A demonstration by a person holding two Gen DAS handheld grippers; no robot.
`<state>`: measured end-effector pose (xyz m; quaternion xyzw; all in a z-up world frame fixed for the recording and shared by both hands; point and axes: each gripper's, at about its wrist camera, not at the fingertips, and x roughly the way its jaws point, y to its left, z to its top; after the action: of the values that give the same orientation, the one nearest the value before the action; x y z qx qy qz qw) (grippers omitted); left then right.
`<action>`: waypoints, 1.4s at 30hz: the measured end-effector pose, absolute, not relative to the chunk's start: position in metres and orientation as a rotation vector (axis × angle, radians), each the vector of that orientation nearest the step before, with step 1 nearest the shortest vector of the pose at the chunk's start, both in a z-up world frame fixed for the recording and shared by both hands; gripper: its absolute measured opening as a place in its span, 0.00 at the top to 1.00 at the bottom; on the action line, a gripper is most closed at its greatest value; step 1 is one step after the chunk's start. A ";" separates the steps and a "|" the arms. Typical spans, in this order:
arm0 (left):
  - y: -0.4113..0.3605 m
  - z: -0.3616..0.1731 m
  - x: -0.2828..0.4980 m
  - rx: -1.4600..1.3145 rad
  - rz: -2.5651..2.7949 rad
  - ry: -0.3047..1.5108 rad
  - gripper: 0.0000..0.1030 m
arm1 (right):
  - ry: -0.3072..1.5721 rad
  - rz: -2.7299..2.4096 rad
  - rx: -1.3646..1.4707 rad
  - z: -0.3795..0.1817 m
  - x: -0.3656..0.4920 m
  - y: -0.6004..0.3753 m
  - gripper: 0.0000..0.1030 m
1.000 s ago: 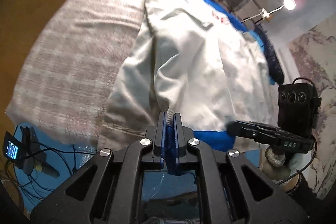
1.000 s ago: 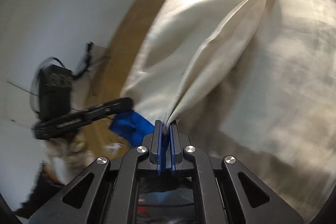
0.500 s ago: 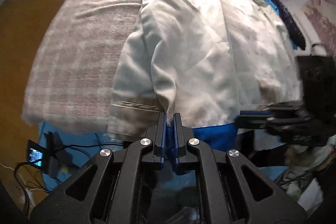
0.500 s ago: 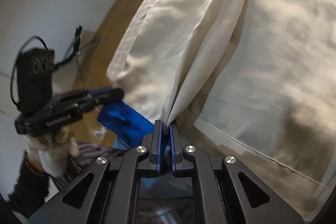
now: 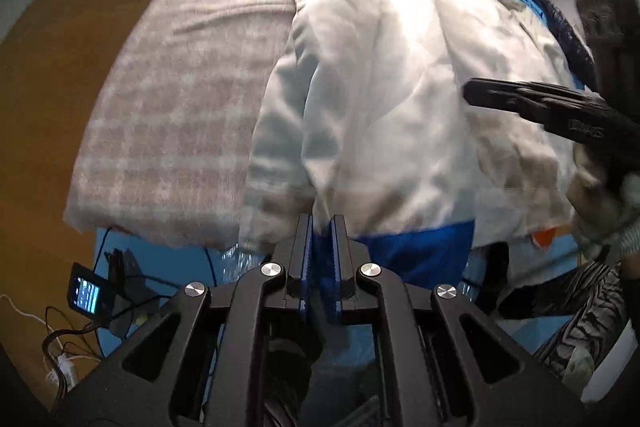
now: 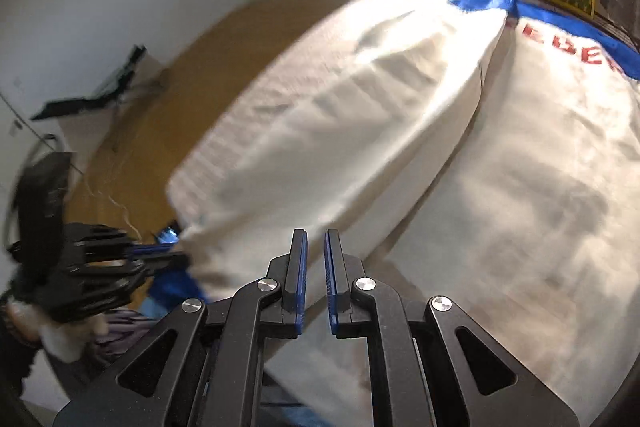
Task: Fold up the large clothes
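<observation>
1. While the left gripper (image 5: 320,223) sank toward the near edge of the checked blanket (image 5: 180,107), it brought the folded-over side of the white jacket (image 5: 380,87) down with it. Its jaws had just eased apart a trifle. The fold's lower corner still sat at their tips, apparently pinched, though blur kept this from being certain.
2. Across the middle, that folded side now lay flat along the jacket's length. It reached from the red lettering (image 6: 576,53) at the far end to the blue hem (image 5: 420,251) hanging at the near edge. I judged this lengthwise fold as good as laid.
3. On the right, the right gripper (image 6: 316,239) no longer held the ridge of cloth it had pinched half a second earlier. Its jaws stood almost closed, with only a narrow slit between them and nothing in it.
4. Seen from the left wrist, it hung just above the jacket's right half, apart from the cloth. The jacket lay spread below and ahead of its tips, so it was probably free to take a new hold.
</observation>
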<state>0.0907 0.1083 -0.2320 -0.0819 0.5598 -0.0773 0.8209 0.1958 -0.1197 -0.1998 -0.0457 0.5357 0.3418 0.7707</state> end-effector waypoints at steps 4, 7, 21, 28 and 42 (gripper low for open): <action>0.138 -0.220 0.089 -0.304 -0.142 1.123 0.57 | 1.235 0.681 -0.259 -0.229 0.194 -0.111 0.93; 0.161 -0.225 0.103 -0.398 -0.096 1.136 0.49 | 1.283 0.676 -0.295 -0.227 0.197 -0.117 0.93; 0.181 -0.276 0.147 -0.562 -0.198 1.272 0.44 | 1.203 0.789 -0.112 -0.193 0.231 -0.064 0.92; 0.186 -0.276 0.140 -0.639 -0.236 1.256 0.44 | 1.273 0.747 -0.150 -0.237 0.242 -0.025 0.92; 0.165 -0.267 0.141 -0.577 -0.263 1.243 0.43 | 1.270 0.717 -0.053 -0.214 0.272 -0.055 0.58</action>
<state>0.1406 0.1654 -0.2673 -0.2657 0.5721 -0.1211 0.7664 0.2717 -0.0546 -0.2139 -0.0243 0.5802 0.3276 0.7453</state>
